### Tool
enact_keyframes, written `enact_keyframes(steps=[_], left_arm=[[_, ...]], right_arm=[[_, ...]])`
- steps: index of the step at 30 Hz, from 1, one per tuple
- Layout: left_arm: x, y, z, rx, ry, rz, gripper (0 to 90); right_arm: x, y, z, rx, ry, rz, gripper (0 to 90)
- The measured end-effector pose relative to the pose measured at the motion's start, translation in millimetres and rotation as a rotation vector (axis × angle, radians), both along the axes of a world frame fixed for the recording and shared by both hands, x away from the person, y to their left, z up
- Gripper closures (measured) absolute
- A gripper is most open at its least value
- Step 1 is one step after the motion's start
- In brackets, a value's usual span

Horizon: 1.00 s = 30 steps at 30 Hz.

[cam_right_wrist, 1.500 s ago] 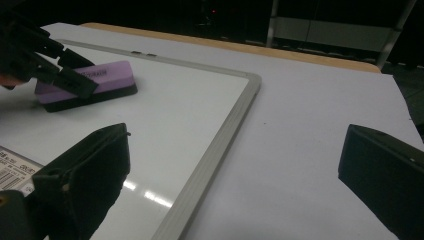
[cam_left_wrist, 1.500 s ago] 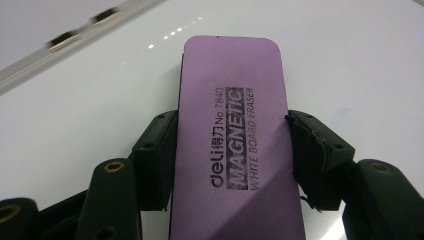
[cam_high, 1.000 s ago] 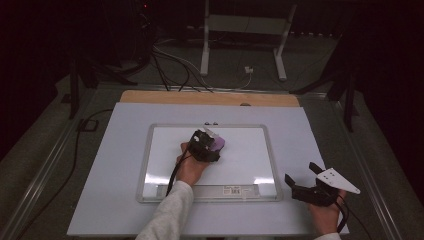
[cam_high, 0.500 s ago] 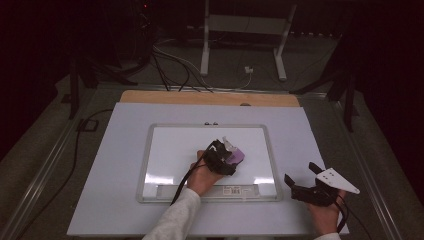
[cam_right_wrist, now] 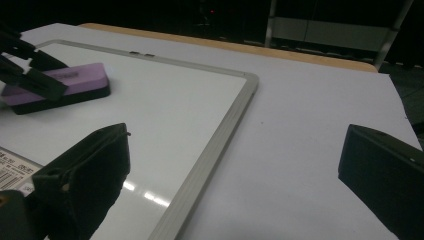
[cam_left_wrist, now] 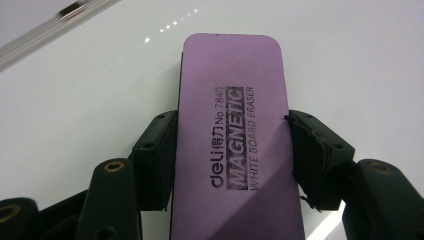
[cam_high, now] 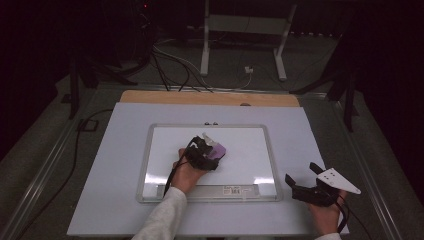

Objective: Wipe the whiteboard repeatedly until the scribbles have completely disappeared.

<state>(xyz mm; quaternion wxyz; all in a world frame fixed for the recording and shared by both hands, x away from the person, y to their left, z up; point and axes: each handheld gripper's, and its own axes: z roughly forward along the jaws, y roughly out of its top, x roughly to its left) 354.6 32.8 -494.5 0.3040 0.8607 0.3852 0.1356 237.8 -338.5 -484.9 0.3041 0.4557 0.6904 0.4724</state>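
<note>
The fingers (cam_left_wrist: 160, 160) of the left gripper (cam_high: 206, 152) squeeze the purple eraser (cam_left_wrist: 232, 135) flat on the whiteboard (cam_high: 250, 145), near its middle; the right gripper (cam_high: 302, 186) rests wide open by the table's right edge.

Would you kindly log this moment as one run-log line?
left gripper: shut on purple eraser | eraser: flat on whiteboard | right gripper: jaws open, nothing between, beside board
</note>
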Motion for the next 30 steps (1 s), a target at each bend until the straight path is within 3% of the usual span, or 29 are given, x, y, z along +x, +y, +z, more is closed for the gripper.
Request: enact_keyframes(steps=[9,18,21,25,30], left_arm=[[-24.6,12.3,-0.4,0.001,-0.019,-0.020,41.9],[-30.1,-15.2,-1.0,-0.009,-0.026,-0.069,41.9],[-27.8,-23.4,-0.5,0.007,-0.038,-0.080,41.9],[-18.4,-20.6,-1.3,0.009,-0.047,-0.047,41.9],[-10.8,-1.8,-0.8,0.022,-0.046,0.013,41.9]], right_arm=[[-0.1,1.6,-0.2,-0.002,0.001,0.003,0.8],[0.4,2.8,-0.4,-0.005,0.002,0.006,0.8],[0.2,1.9,-0.3,-0.004,0.000,0.003,0.8],[-0.3,0.9,0.1,0.001,0.000,0.000,0.8],[-0.6,-1.3,0.3,0.002,-0.001,-0.002,0.8]])
